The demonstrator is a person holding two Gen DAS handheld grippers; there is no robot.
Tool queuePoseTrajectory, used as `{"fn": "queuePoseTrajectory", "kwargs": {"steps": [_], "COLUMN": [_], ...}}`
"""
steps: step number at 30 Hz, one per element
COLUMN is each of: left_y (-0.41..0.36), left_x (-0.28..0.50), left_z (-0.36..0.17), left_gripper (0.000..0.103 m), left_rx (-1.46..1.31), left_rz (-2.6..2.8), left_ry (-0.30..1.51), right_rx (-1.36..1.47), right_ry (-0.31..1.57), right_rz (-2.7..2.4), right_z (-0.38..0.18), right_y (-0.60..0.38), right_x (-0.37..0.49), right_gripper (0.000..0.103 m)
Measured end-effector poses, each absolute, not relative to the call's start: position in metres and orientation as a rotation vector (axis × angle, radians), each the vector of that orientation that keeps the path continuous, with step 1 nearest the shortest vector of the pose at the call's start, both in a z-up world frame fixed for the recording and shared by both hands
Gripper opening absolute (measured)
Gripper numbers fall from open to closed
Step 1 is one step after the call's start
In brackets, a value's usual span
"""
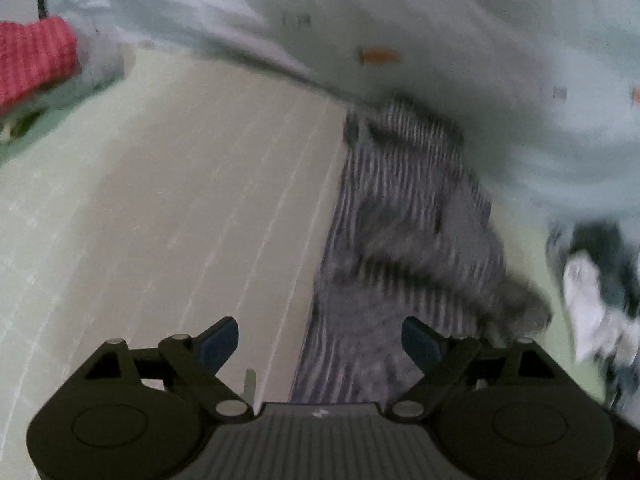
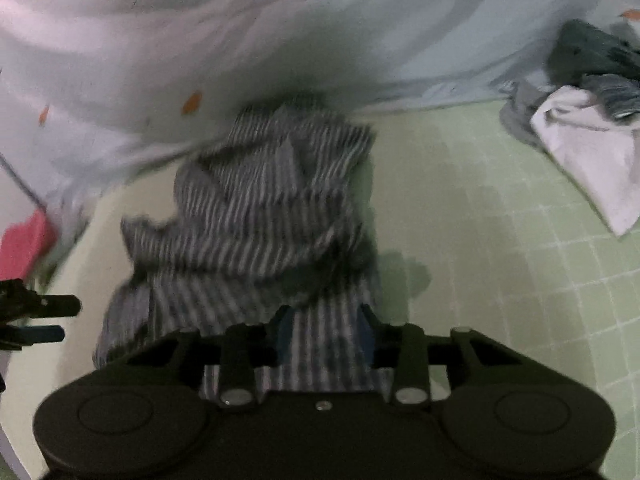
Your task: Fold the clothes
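Note:
A grey-and-white striped garment (image 2: pixel 264 216) lies crumpled on the pale green gridded mat (image 2: pixel 500 240). My right gripper (image 2: pixel 326 334) has its blue pads on either side of the garment's near edge and holds the cloth between them. In the left wrist view the same garment (image 1: pixel 400 240) lies ahead and to the right. My left gripper (image 1: pixel 320 344) is open and empty; its right pad hangs over the cloth's edge, its left pad over bare mat (image 1: pixel 160 200). The left gripper also shows at the left edge of the right wrist view (image 2: pixel 36 320).
A pale blue sheet (image 2: pixel 240 40) with small orange marks bunches along the far side. A pile of white and dark clothes (image 2: pixel 588 112) lies at the right. A red knitted item (image 1: pixel 32 56) sits at the far left.

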State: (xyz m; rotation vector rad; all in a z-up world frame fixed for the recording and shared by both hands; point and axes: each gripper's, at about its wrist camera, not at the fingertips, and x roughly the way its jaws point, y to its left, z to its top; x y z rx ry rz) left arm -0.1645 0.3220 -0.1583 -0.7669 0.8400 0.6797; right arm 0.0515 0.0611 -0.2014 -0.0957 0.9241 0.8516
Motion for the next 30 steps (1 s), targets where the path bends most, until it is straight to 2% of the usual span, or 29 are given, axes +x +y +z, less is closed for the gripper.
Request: {"fn": "queuePoseTrajectory", "kwargs": {"steps": [5, 11, 14, 15, 17, 19, 21, 30], "left_y": [0.309, 0.322, 0.329, 0.329, 0.329, 0.328, 0.325, 0.312], "left_x": [-0.156, -0.146, -0.143, -0.144, -0.147, -0.149, -0.149, -0.151], "left_z": [-0.171, -0.175, -0.177, -0.176, -0.174, -0.172, -0.17, -0.164], "left_gripper": [0.089, 0.089, 0.093, 0.093, 0.095, 0.099, 0.099, 0.1], "left_rx": [-0.725, -0.742, -0.753, -0.753, -0.754, -0.748, -0.726, -0.662], "left_rz": [0.647, 0.654, 0.677, 0.681, 0.69, 0.699, 0.705, 0.702], "left_ry": [0.941, 0.936, 0.932, 0.922, 0.903, 0.887, 0.881, 0.901], "right_rx": [-0.149, -0.224, -0.211, -0.185, -0.134, -0.114, -0.114, -0.299], "right_ry": [0.942, 0.916, 0.865, 0.843, 0.804, 0.776, 0.756, 0.843], "right_rz": [0.908, 0.94, 0.896, 0.88, 0.855, 0.837, 0.814, 0.768], "right_z": [-0.212, -0.218, -0.212, -0.206, -0.196, -0.19, -0.188, -0.22], "right_y": [0.085, 0.148, 0.168, 0.168, 0.162, 0.145, 0.127, 0.079], "right_x": [0.059, 0.106, 0.129, 0.133, 0.136, 0.124, 0.107, 0.029], "right_gripper": [0.035, 0.034, 0.034, 0.037, 0.05, 0.083, 0.099, 0.102]}}
